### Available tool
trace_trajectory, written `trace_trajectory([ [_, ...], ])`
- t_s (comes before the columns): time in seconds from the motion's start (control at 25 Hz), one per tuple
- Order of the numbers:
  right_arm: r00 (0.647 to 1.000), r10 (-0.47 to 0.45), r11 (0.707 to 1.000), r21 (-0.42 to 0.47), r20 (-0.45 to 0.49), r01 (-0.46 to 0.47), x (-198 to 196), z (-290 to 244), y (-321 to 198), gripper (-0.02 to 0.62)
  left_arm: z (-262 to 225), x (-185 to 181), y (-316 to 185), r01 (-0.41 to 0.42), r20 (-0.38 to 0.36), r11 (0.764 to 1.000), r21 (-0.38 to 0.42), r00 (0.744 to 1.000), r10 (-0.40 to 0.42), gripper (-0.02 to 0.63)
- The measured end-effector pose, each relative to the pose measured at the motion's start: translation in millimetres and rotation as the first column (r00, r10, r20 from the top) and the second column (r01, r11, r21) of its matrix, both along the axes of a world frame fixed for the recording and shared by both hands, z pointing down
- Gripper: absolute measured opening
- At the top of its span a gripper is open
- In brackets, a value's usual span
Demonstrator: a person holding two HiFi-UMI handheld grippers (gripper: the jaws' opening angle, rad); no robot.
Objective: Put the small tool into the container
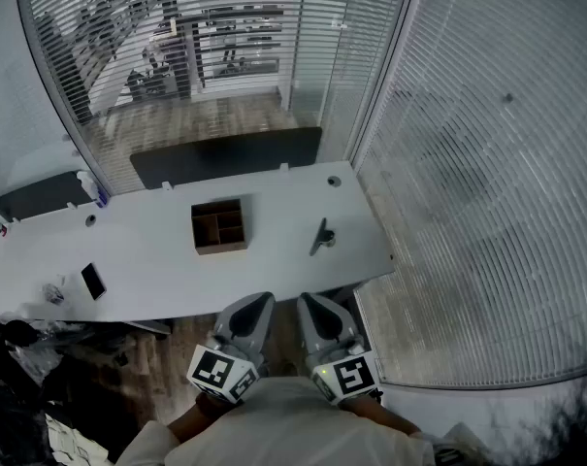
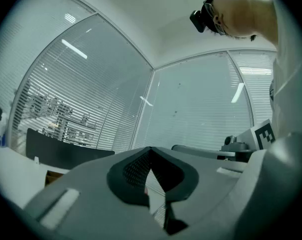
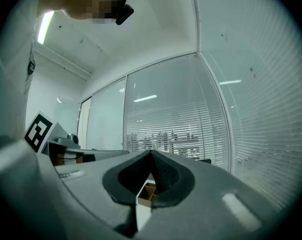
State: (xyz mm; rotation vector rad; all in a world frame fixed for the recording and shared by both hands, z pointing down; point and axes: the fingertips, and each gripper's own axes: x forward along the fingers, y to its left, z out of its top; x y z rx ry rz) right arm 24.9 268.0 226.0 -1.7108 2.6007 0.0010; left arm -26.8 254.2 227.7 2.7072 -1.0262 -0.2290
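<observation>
phone (image 1: 92,281) near left end of white table (image 1: 157,250), blinds (image 1: 351,27) beyond

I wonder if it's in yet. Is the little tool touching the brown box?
Apart. The head view shows the small tool lying right of the brown box, with bare white table between them.

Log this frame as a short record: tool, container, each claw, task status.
tool: small tool lies on the white table, right of the container, apart from it
container: brown divided box, mid-table
left claw: shut, empty, near the body
right claw: shut, empty, near the body
status: tool not yet picked up
</observation>
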Motion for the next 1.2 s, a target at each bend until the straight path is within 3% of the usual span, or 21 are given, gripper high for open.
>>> trace_trajectory([
  [0.28,1.0,-0.011,1.0,0.0,0.008,0.011,3,-3,4,-0.002,-2,9,4,-0.017,0.01,1.0,0.005,1.0,0.017,0.002],
  [0.84,0.997,-0.01,1.0,-0.011,0.072,0.01,51,-2,13,0.0,8,57,15,-0.045,0.018,0.999,0.019,0.999,0.045,0.002],
  [1.2,1.0,0.006,1.0,0.005,0.03,-0.006,78,-1,22,0.0,5,84,23,-0.041,0.025,0.999,0.004,0.999,0.041,0.002],
])
